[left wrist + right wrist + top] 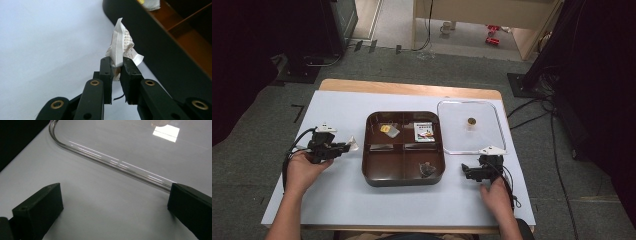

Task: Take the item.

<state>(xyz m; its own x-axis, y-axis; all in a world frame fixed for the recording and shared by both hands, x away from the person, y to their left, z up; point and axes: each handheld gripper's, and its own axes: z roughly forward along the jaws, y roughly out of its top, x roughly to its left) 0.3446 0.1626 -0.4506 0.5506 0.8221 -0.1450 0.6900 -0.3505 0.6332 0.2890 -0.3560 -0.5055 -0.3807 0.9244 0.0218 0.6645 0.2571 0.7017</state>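
Note:
A small white sachet (122, 47) with brown print is pinched upright between the black pads of my left gripper (116, 65), which is shut on it. In the high view the left gripper (338, 147) holds the sachet (352, 144) just left of the dark brown four-compartment tray (404, 177). My right gripper (482, 164) rests on the table near the front edge of the clear lid (469, 142). In the right gripper view the right gripper (115, 195) stands wide open over bare tabletop, with the lid's rim (112, 161) just ahead.
The tray holds a yellow-filled packet (387, 129) back left, a printed packet (424, 131) back right and a dark wrapped piece (427, 169) front right. The lid carries a small brown knob (471, 120). The tray's dark outer wall (150, 42) runs close beside the sachet.

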